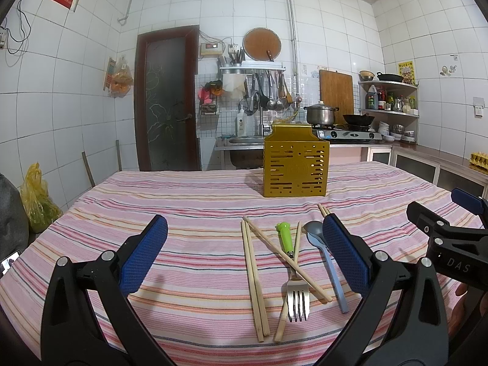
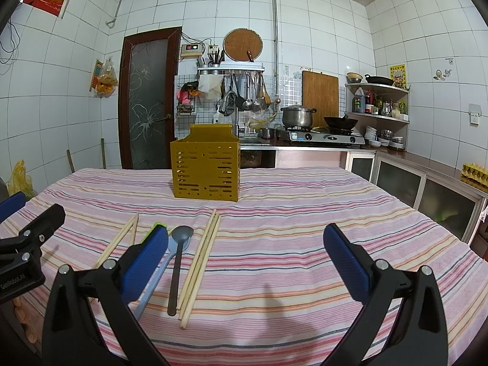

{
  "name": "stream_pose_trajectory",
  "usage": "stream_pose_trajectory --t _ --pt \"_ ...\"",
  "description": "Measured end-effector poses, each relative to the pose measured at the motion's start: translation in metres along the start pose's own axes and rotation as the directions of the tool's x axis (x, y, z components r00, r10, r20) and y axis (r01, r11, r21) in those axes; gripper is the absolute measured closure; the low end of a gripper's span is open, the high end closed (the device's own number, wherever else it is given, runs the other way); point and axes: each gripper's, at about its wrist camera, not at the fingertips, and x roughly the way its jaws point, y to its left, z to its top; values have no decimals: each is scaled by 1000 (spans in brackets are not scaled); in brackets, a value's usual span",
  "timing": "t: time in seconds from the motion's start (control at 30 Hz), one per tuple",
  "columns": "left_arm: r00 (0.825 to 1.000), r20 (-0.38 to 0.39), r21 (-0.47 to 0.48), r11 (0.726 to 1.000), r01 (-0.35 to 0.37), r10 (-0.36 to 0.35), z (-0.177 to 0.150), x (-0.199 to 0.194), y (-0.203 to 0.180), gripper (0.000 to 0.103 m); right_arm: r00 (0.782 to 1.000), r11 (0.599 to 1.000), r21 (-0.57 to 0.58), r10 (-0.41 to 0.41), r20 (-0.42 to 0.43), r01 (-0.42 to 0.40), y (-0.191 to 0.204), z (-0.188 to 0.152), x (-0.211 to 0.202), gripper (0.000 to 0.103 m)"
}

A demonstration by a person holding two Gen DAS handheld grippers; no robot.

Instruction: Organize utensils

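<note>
Both grippers hang spread and empty, and your left gripper (image 1: 244, 259) is nearer: the fork (image 1: 294, 277) lies dead ahead between its fingers, handle toward 12 o'clock and the yellow holder (image 1: 296, 167).

Low tabletop views toward holder (image 1: 295, 164)
</note>
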Motion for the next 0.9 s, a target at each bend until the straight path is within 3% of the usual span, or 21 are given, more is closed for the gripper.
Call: stream_pose_trajectory --t 0.6,0.9 --pt "1000 -20 10 1000 5 -5 0 3 -1 5 1000 1000 13 -19 4 19 -3 0 -1 4" --pt "999 -49 23 999 24 -23 1 8 -2 5 995 999 51 14 -100 -9 -11 -2 14 4"
